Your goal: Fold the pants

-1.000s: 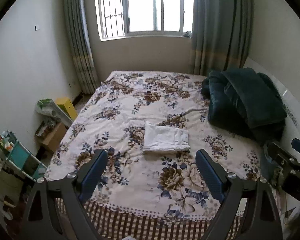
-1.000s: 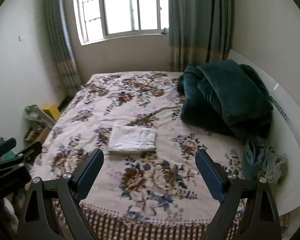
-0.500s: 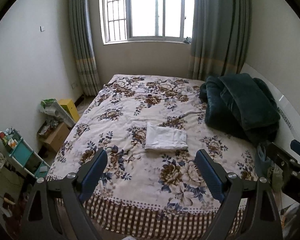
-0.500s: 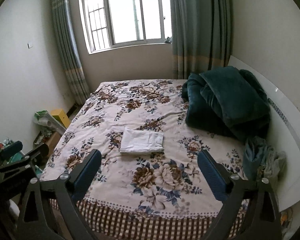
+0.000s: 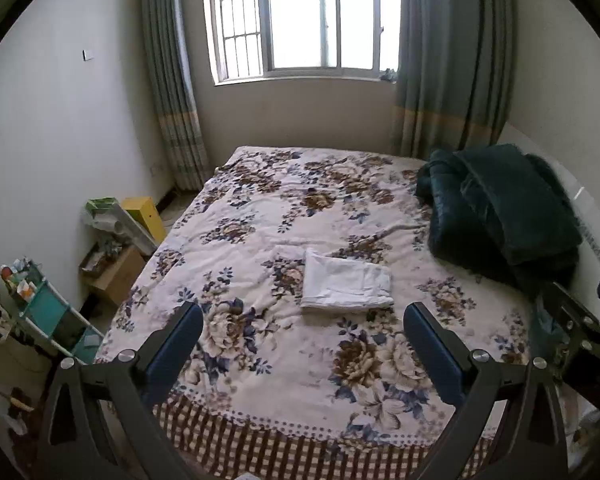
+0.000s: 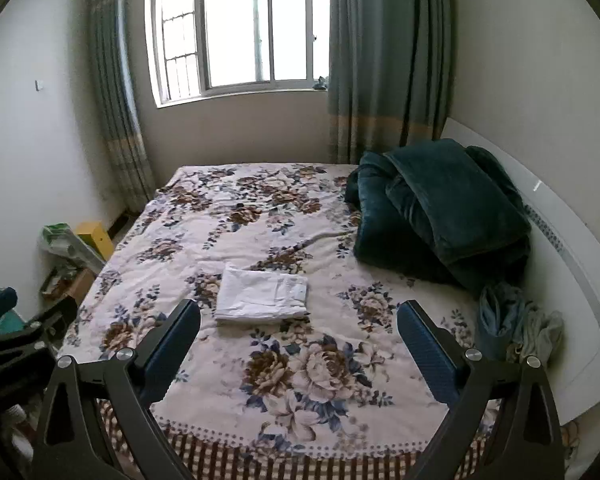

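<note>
Both cameras have pulled back and risen over the last second: more of the window and of the bed's foot edge shows now, and the folded garment sits smaller in each view.

Left hand-held gripper (image 5: 302, 330): jaws spread wide, nothing between the blue pads, held in the air above the foot of the bed. Right hand-held gripper (image 6: 298, 328): same state, wide open and empty; its black frame also shows at 4 o'clock in the left view.

White folded cotton pants (image 5: 346, 284): a compact flat rectangle lying on the floral-print bedspread (image 5: 260, 216), at 12 o'clock from the left gripper and about 11 o'clock from the right, well apart from both. Edges look roughly squared. Judgement: fold complete, grippers retreating.

Further out: a dark green plush blanket (image 6: 440, 208) heaped at 2 o'clock against the white headboard (image 6: 560, 248), and a crumpled grey-blue cloth bundle (image 6: 512, 320) at 3 o'clock near the bed edge.

Risks:
- Soft, rumpled bedspread could let the top layer of the stack slide or spring open unaided.
- A renewed approach with a pad catching the loose edge would undo the fold.
- Grippers sit close together; a sideways swing could knock them.
</note>
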A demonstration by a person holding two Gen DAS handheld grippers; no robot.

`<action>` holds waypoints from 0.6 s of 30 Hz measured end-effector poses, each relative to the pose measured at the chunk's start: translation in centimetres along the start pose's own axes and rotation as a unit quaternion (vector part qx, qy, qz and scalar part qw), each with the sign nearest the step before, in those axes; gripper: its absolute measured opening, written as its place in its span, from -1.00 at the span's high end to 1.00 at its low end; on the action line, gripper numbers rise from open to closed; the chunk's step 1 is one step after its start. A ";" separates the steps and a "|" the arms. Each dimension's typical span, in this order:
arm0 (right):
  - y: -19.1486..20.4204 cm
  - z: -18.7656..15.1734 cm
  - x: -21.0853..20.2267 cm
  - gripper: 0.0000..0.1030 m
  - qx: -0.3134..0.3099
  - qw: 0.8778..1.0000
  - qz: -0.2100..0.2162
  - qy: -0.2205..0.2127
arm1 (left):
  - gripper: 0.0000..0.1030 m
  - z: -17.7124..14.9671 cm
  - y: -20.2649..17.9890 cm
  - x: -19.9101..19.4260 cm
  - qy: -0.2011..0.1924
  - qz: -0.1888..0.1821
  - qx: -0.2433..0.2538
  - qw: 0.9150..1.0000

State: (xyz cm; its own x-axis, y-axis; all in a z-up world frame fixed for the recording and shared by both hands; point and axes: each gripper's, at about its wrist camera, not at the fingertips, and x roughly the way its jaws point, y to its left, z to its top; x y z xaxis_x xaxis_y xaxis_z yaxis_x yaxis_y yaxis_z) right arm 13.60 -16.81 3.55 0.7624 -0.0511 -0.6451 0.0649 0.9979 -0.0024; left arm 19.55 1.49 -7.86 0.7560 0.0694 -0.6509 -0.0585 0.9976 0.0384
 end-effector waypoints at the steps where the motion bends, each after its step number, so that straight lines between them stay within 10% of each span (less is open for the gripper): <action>1: 0.1 0.0 0.8 -0.96 -0.002 1.000 -0.006 0.001 | -0.99 0.1 -0.1 0.6 0.002 -0.002 0.001 1.000; 18: 0.0 -0.5 8.6 -0.96 0.008 0.999 -0.026 0.034 | -0.99 0.4 -1.0 5.5 0.025 0.008 0.015 1.000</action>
State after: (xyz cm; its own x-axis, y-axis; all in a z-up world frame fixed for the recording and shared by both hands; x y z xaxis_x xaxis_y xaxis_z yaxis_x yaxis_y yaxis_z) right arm 19.82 -17.28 -2.37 0.7130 -0.0987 -0.6941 0.1131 0.9933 -0.0251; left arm 24.03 0.88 -11.21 0.7210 0.0853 -0.6876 -0.0500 0.9962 0.0711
